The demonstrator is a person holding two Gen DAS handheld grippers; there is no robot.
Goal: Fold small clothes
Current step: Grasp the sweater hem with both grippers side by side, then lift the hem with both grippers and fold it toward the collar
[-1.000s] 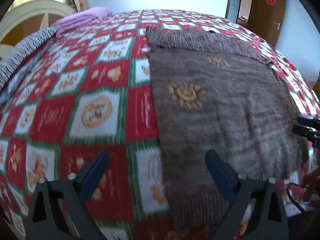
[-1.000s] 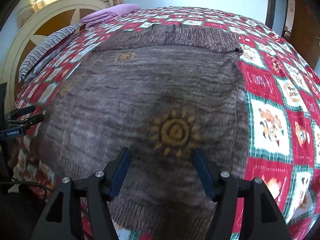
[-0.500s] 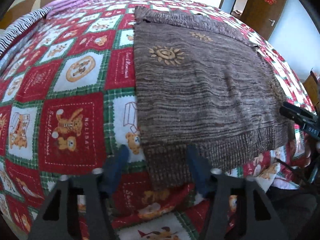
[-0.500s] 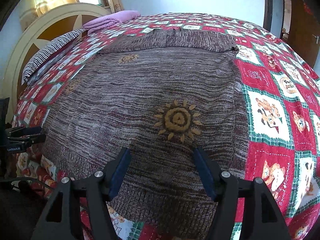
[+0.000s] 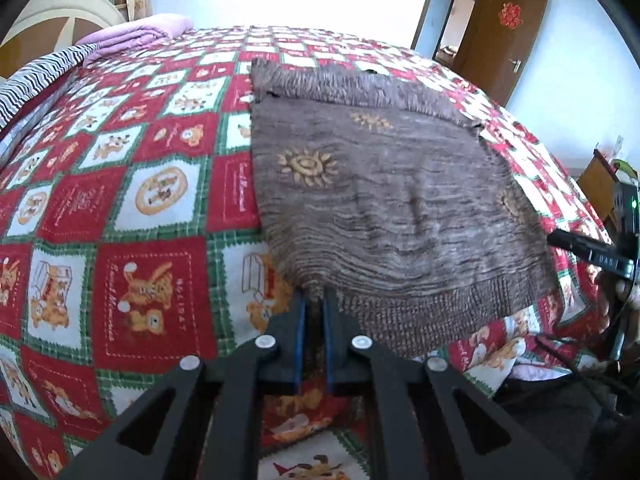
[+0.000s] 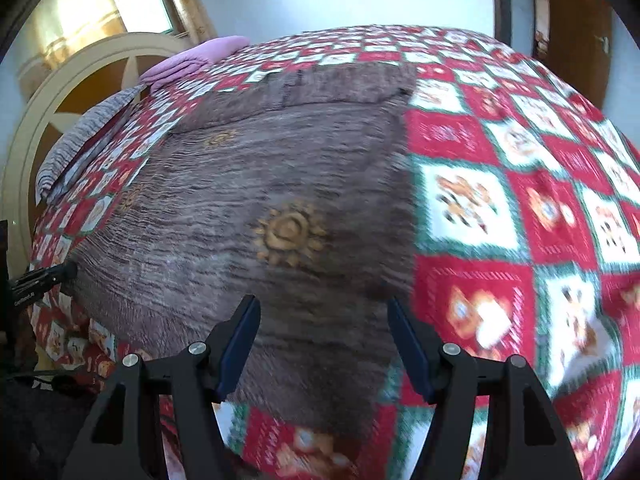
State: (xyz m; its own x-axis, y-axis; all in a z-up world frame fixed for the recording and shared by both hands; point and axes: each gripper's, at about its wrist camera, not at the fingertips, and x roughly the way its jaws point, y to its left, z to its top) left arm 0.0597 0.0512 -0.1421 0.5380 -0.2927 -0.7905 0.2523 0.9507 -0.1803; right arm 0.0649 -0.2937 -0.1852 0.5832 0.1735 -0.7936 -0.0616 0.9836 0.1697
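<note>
**Left gripper clamped on sweater hem, right gripper spread wide**

Left gripper (image 5: 315,304) is pinched tight on the near-left corner of the brown knit sweater (image 5: 384,208); we see its blue pads almost together with the ribbed hem caught between them. The knit puckers into ripples running out from that corner. The sweater lies flat on the bed, on a red, white and green bear-print quilt (image 5: 132,200), with its hem at the near edge and its sleeves folded across the far end. We count sun motifs knitted on the front. Far left in the same view sit a striped pillow (image 5: 36,80) and a folded lilac blanket (image 5: 140,34) by the cream headboard (image 5: 56,12). At far right a brown door (image 5: 504,36) stands ajar.

Right gripper (image 6: 324,336) has its jaws wide apart, with nothing between them; it hangs over the near-right part of the sweater (image 6: 248,208), by a sun motif (image 6: 290,232). We cannot tell if it touches the knit, as this view is motion-blurred. The left gripper's tip (image 6: 60,272) shows at the sweater's left edge.
</note>
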